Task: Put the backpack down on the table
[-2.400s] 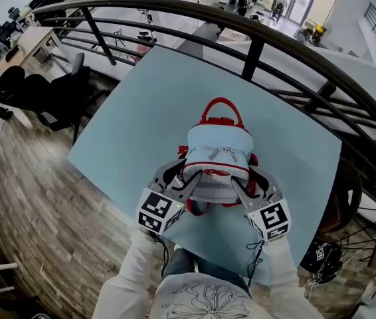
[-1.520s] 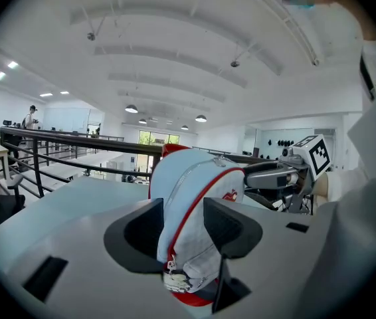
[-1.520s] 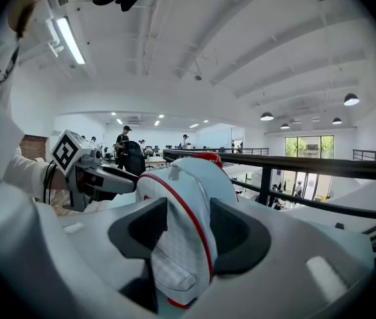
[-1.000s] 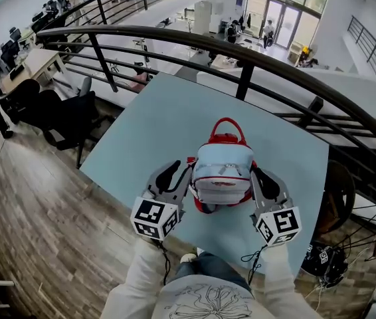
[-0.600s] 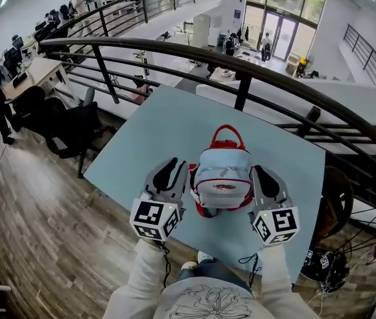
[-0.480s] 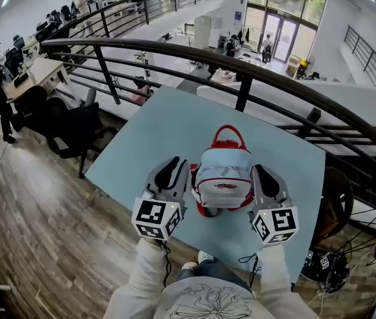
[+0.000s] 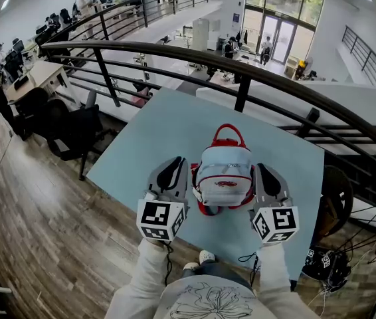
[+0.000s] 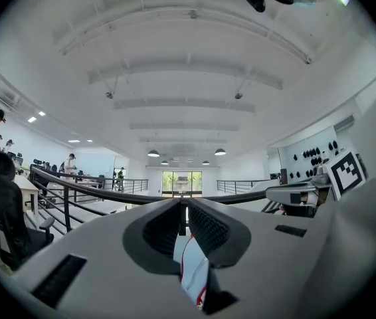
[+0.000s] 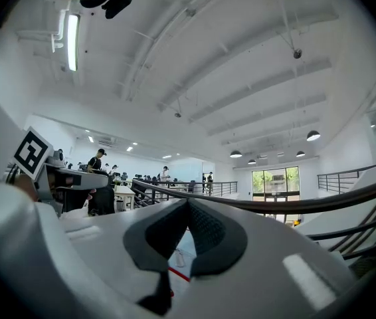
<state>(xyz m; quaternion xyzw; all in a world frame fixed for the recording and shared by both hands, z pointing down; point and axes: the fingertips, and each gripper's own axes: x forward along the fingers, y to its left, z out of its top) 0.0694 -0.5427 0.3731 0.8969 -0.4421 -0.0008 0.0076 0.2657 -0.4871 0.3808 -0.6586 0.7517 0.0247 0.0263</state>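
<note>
A light-blue backpack (image 7: 224, 173) with red trim and a red top handle stands upright on the pale blue table (image 7: 161, 131). My left gripper (image 7: 173, 165) hovers close beside its left flank, not touching it. Its jaws are closing and almost meet, with nothing between them. My right gripper (image 7: 263, 171) hovers beside the right flank, shut and empty. In the left gripper view the left gripper (image 8: 183, 206) shows a strip of the backpack (image 8: 191, 271) below its tips. In the right gripper view the right gripper (image 9: 187, 206) shows a sliver of the backpack (image 9: 175, 259).
A dark curved railing (image 7: 241, 68) runs just beyond the table's far edge, with an open lower floor behind it. A black office chair (image 7: 68, 121) stands left of the table on the wooden floor. A wheel (image 7: 337, 198) and black gear (image 7: 324, 261) lie to the right.
Both grippers were at the backpack's sides, then drew apart from it and rose a little. Their jaws went from open to nearly together. The backpack stays standing on the table.
</note>
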